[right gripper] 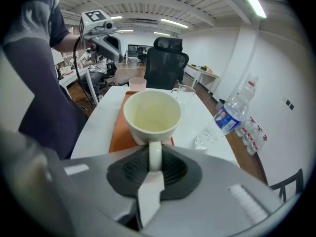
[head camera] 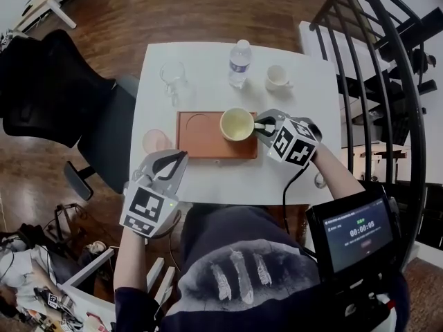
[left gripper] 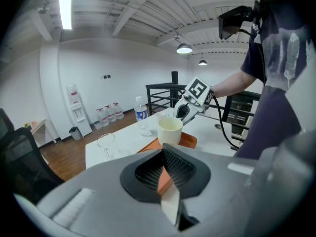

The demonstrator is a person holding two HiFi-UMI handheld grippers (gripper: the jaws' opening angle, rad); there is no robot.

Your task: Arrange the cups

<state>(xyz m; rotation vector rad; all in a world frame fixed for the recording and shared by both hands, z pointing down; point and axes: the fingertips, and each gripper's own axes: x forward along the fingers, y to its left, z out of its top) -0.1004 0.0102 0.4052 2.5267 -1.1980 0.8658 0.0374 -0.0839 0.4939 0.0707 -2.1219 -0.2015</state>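
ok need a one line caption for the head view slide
Right tool grips a cream mug by its handle at the right end of the orange tray; left tool shut and empty.

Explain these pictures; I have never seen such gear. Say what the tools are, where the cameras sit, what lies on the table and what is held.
No robot: a person holds a grey two-jaw gripper in each hand. One picture is from a head camera looking down; the other two are from cameras riding on the grippers. On the white table lie an orange-brown rectangular tray, a clear glass cup, a plastic water bottle, a small white cup and a pink cup. The right gripper pinches the handle of a cream ceramic mug over one end of the tray. The left gripper is shut, empty.
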